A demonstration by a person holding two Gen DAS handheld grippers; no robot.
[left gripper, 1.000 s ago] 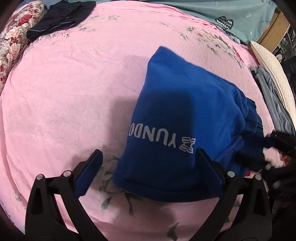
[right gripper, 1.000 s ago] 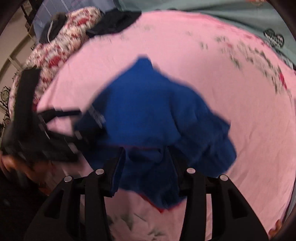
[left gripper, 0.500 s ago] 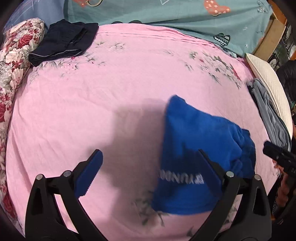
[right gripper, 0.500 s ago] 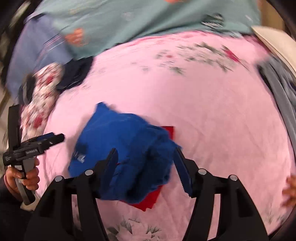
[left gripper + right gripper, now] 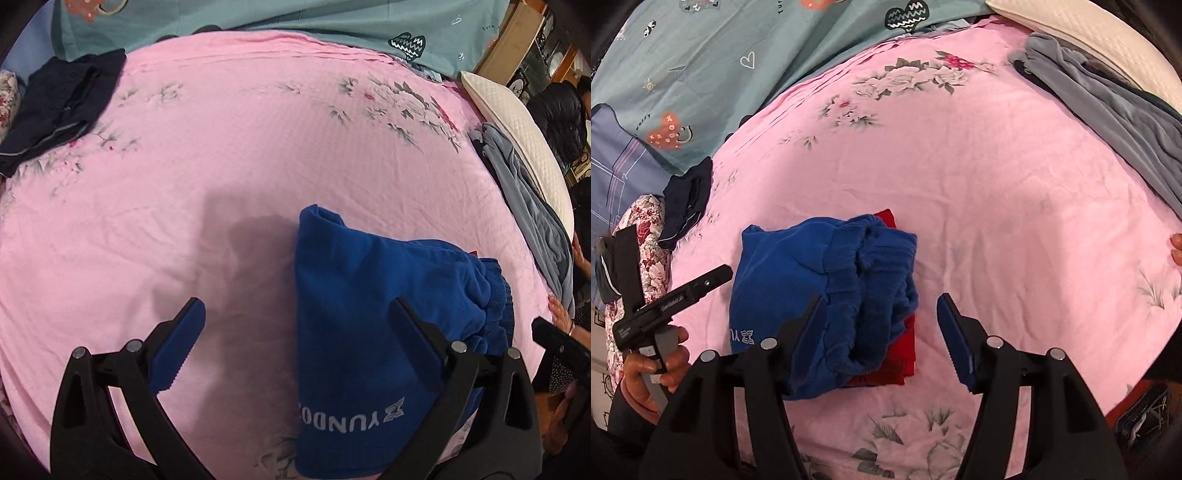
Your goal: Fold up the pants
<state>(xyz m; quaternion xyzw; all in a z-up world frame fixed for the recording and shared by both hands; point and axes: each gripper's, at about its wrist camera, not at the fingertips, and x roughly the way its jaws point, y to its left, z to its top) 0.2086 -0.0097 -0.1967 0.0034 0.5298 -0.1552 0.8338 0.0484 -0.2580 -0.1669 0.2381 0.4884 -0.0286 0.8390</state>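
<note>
Both wrist cameras look steeply down from close above the pink bedspread [image 5: 258, 147]. They share the folded blue pants [image 5: 369, 314], seen from its left and its right.

Bed in pink floral sheet [image 5: 229, 147]; teal printed quilt [image 5: 701, 59] behind; white pillow [image 5: 517, 136] at right edge.

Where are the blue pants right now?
The folded blue pants lie on the pink bedsheet, low and left of middle in the right wrist view, on top of something red.
</note>
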